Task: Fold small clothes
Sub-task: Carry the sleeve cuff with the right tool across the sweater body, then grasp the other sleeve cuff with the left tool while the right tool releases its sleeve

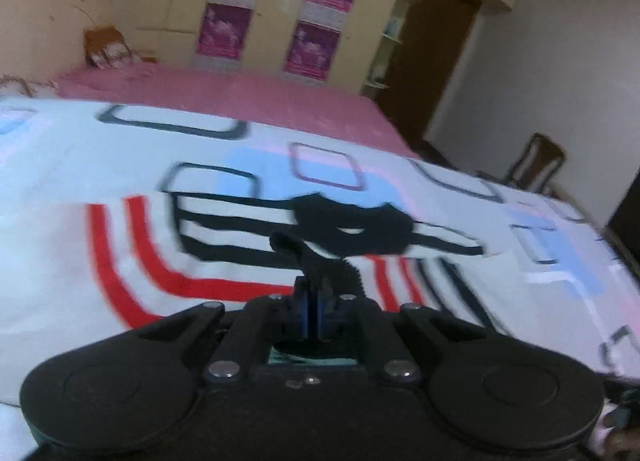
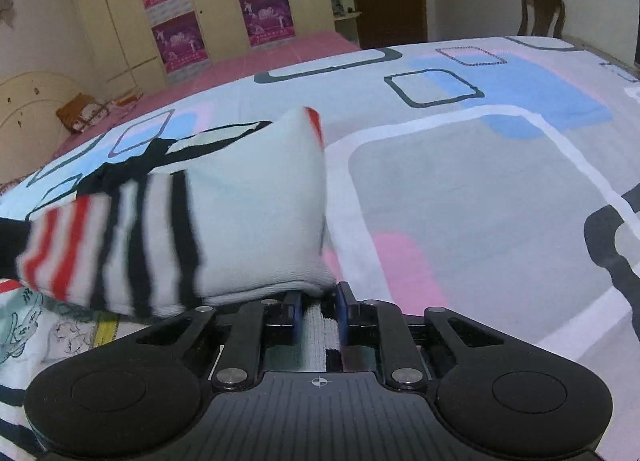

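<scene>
Left hand-held gripper (image 1: 313,299): clenched on black collar edge of striped garment (image 1: 240,237). Right hand-held gripper (image 2: 319,301): grasping white hem of same garment (image 2: 248,221), fabric lifted. Garment: small, white, red and black stripes, partly spread on bed (image 2: 460,189) with patterned sheet. Background: wardrobe (image 2: 120,21) with pink posters (image 2: 262,9), wooden chair (image 2: 540,15).

My left gripper (image 1: 313,301) and right gripper (image 2: 319,309) are matte black, with round side discs, silver screws and blue finger pads (image 2: 297,311).
</scene>
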`<control>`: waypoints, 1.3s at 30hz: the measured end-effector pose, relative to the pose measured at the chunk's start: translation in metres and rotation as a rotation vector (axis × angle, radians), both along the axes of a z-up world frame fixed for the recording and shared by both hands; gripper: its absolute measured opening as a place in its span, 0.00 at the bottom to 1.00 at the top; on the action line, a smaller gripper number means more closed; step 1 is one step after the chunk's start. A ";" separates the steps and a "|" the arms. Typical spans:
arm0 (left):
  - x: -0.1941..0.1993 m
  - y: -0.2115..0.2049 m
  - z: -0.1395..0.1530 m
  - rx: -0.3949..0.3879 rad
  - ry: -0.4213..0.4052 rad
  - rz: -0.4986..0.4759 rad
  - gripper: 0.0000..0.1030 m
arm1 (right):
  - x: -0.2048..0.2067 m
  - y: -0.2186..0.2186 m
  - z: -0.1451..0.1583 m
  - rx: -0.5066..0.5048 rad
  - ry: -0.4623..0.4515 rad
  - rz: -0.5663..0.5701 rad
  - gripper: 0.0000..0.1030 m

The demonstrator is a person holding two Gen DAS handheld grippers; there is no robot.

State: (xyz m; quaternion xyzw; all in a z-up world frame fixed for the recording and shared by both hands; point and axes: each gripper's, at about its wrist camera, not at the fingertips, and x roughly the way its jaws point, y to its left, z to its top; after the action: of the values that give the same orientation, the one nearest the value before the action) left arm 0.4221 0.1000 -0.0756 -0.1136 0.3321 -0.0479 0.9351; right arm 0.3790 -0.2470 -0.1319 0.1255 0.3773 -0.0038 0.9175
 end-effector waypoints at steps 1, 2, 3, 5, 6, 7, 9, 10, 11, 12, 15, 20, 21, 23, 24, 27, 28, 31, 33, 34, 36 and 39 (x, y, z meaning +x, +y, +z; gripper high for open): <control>0.004 0.003 -0.009 0.009 0.037 -0.004 0.04 | 0.001 0.002 0.000 -0.011 0.002 0.004 0.16; 0.008 0.005 -0.019 -0.002 0.081 -0.007 0.04 | 0.002 0.004 -0.001 -0.024 0.003 0.011 0.16; 0.010 0.007 -0.027 -0.014 0.109 -0.010 0.04 | 0.002 0.005 -0.001 -0.035 0.004 0.018 0.16; 0.011 0.005 -0.037 -0.004 0.121 -0.014 0.04 | 0.004 0.006 0.000 -0.040 0.014 0.030 0.16; 0.010 0.005 -0.039 -0.009 0.117 -0.009 0.04 | 0.003 0.005 0.001 -0.039 0.021 0.039 0.16; 0.009 0.007 -0.039 -0.016 0.115 -0.010 0.04 | 0.000 0.002 0.004 -0.035 0.017 0.046 0.16; 0.006 0.009 -0.036 0.005 0.131 -0.007 0.29 | -0.013 -0.005 0.015 -0.032 -0.024 0.050 0.16; 0.001 0.012 -0.031 0.036 0.125 0.028 0.38 | -0.021 -0.008 0.022 -0.032 -0.053 0.043 0.16; -0.007 0.015 -0.022 0.077 0.093 0.071 0.59 | -0.027 -0.011 0.030 -0.024 -0.084 0.036 0.16; -0.017 0.017 -0.014 0.097 0.044 0.107 0.65 | -0.031 -0.013 0.036 -0.013 -0.106 0.034 0.16; -0.024 0.006 -0.006 0.027 0.024 0.050 0.60 | -0.020 -0.004 0.039 -0.011 -0.101 0.063 0.16; -0.004 -0.044 -0.028 0.131 0.043 -0.069 0.60 | 0.015 0.029 0.011 -0.054 0.004 0.104 0.16; 0.004 -0.049 -0.039 0.165 0.113 -0.081 0.61 | 0.017 0.029 0.007 -0.055 0.009 0.105 0.16; 0.005 -0.047 -0.032 0.167 0.098 -0.090 0.58 | 0.019 0.028 0.012 -0.053 0.016 0.118 0.16; 0.006 -0.045 -0.028 0.151 0.086 -0.089 0.59 | 0.020 0.026 0.018 -0.046 -0.004 0.125 0.16; 0.016 -0.051 -0.025 0.122 0.063 -0.082 0.59 | 0.037 0.027 0.024 0.002 -0.046 0.148 0.16; 0.024 -0.057 -0.028 0.121 0.073 -0.086 0.59 | 0.048 0.033 0.022 0.020 -0.042 0.171 0.16; 0.042 -0.079 -0.031 0.139 0.062 -0.088 0.58 | 0.075 0.068 0.016 0.051 -0.039 0.278 0.16; 0.046 -0.090 -0.030 0.167 0.034 -0.086 0.59 | 0.088 0.087 0.015 0.035 -0.058 0.334 0.16; 0.050 -0.091 -0.033 0.174 0.047 -0.089 0.59 | 0.095 0.089 0.013 0.017 -0.063 0.348 0.16; 0.055 -0.082 -0.041 0.190 0.077 -0.079 0.60 | 0.113 0.071 0.012 0.018 -0.065 0.307 0.16; 0.049 -0.055 -0.043 0.219 0.076 -0.016 0.62 | 0.139 0.016 0.014 0.020 -0.066 0.148 0.16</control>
State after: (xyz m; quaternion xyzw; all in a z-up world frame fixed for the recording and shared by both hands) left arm 0.4710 0.0451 -0.1190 -0.0097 0.3716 -0.0145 0.9282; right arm 0.5183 -0.2309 -0.1179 0.1067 0.3552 0.0718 0.9259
